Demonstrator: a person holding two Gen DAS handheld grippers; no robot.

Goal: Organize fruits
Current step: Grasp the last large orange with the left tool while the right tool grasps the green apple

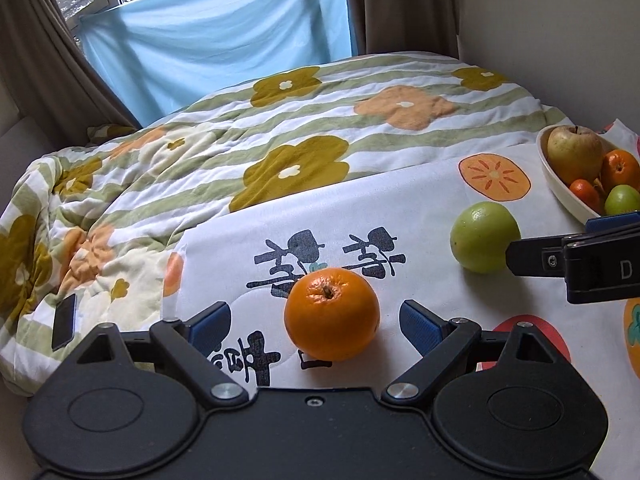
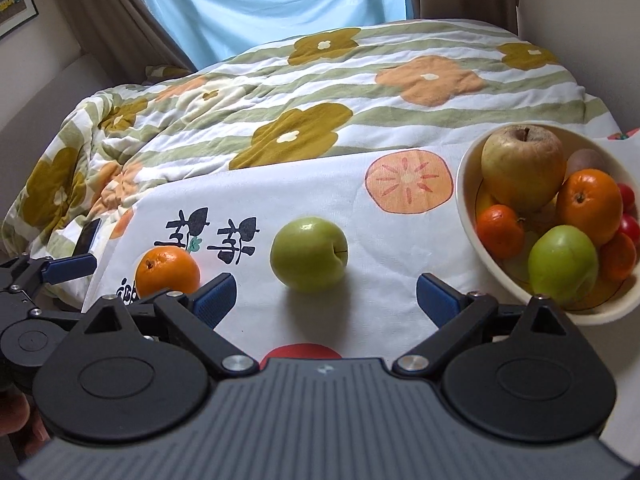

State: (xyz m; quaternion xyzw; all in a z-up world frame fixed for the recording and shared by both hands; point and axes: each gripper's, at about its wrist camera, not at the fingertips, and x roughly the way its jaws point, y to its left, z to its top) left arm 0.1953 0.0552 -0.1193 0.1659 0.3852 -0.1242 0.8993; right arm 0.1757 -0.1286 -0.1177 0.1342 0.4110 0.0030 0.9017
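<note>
Bowl (image 2: pixel 466 216), cream, at right on the cloth (image 2: pixel 360 216): holds a big yellow-brown apple (image 2: pixel 522 166), oranges, a green apple, small red fruit. Loose on cloth: orange (image 1: pixel 332 314), stem up, sits btwn the wide-open fingers of the left hand-held gripper (image 1: pixel 316 324), not touched; green apple (image 2: pixel 309 253), stem to the right, just ahead of the right hand-held gripper (image 2: pixel 325 296), jaws also wide. Cloth white w/ persimmon prints + black characters, on a bed w/ floral quilt (image 1: pixel 256 128). Phone (image 1: pixel 64 327) on quilt at left. Blue sheet over window (image 1: pixel 216 36), brown curtains.
</note>
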